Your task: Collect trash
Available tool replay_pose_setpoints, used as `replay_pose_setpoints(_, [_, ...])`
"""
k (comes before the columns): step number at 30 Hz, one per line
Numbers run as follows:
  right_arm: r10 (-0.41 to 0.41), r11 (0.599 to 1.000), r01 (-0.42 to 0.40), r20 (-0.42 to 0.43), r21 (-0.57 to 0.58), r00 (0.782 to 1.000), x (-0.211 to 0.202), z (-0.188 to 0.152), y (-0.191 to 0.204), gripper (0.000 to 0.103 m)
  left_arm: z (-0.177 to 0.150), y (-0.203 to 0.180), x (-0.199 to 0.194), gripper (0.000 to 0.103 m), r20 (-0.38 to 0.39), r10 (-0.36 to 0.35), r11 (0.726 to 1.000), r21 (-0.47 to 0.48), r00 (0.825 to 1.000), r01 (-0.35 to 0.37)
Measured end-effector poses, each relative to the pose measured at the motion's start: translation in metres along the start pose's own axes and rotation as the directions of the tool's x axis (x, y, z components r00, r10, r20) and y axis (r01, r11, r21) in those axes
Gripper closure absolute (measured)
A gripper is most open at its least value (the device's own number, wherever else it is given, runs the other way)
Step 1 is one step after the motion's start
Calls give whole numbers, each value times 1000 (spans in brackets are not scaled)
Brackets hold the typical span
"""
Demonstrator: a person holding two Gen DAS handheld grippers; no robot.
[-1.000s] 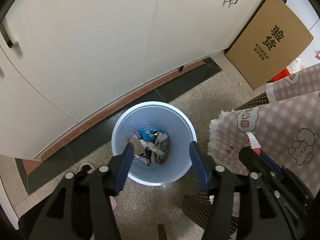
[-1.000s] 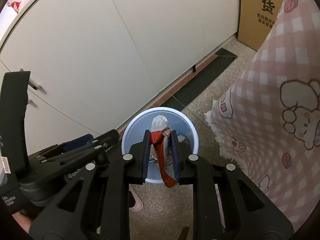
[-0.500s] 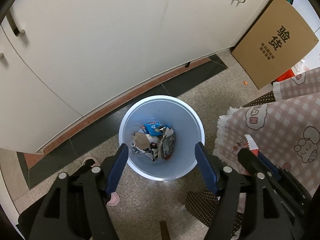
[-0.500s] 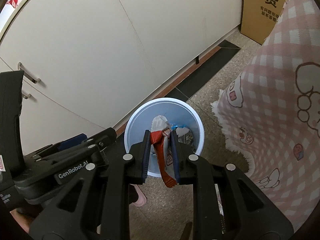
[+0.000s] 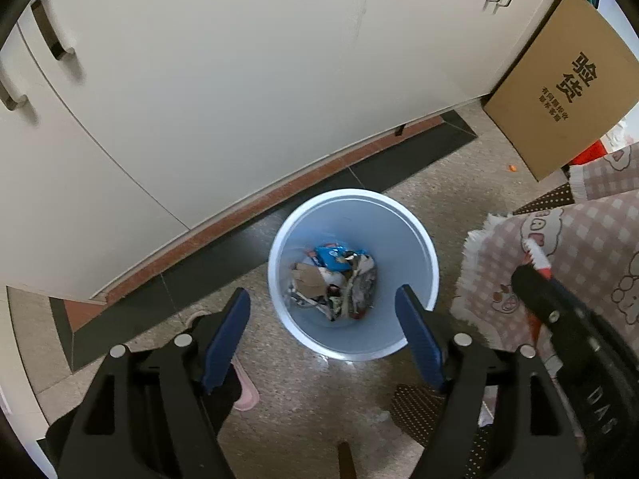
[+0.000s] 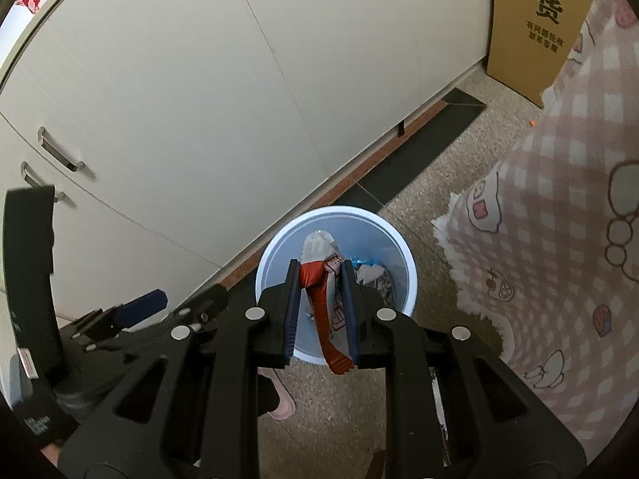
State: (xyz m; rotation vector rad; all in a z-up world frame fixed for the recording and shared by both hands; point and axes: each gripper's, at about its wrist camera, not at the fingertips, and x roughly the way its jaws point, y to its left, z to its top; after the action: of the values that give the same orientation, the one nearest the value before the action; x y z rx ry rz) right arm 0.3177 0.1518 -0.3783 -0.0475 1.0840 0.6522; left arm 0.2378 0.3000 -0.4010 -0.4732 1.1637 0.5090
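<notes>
My right gripper [image 6: 320, 279] is in the lower middle of the right view, and its jaws are closed narrow on a red and white wrapper [image 6: 325, 311]. The wrapper stands out above my fingertips and its red end hangs down below them. It is over the bin [image 6: 405, 267], which is in the middle of the frame, on the speckled floor [image 6: 415, 203] near the white cupboards [image 6: 199, 99]. My left gripper [image 5: 322, 299] is in the lower part of the left view with its jaws wide apart and nothing between them. Between its blue pads [image 5: 225, 335] I see the bin [image 5: 423, 239] from above, with trash [image 5: 333, 283] at its bottom: a blue packet, brown card and crumpled papers. A brown box [image 5: 559, 80] with black characters leans on the cupboards in the upper right. A pink checked cloth [image 5: 591, 235] fills the right side, and my right gripper shows in front of it, with the wrapper tip [image 5: 537, 253] above it. A pink slipper [image 5: 245, 393] is low on the left.
</notes>
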Motion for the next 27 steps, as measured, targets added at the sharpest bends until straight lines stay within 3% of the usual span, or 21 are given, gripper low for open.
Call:
replay_pose_setpoints(10, [12, 1000, -12, 103, -8, 995, -13, 21, 8, 82, 3, 10, -8, 26, 20, 31, 999, -17, 999, -31])
replay_pose_setpoints(11, [18, 1000, -17, 119, -7, 993, -16, 23, 8, 77, 2, 10, -9, 25, 20, 32, 999, -20, 999, -31])
replay_pose_setpoints(12, [18, 1000, -17, 132, -7, 991, -18, 24, 8, 60, 2, 11, -10, 25, 21, 30, 999, -22, 999, -30])
replay_pose_setpoints(14, [5, 1000, -5, 170, 0, 985, -26, 25, 6, 44, 1, 11, -15, 25, 24, 28, 999, -22, 999, -27])
replay_pose_setpoints(20, [-36, 998, 47, 214, -47, 976, -54, 24, 15, 44, 1, 11, -46, 25, 83, 32, 999, -36, 996, -29])
replay_pose_setpoints(27, [-124, 981, 167, 351, -95, 928, -125, 17, 34, 39, 2, 3, -114, 24, 204, 11, 999, -32, 979, -5])
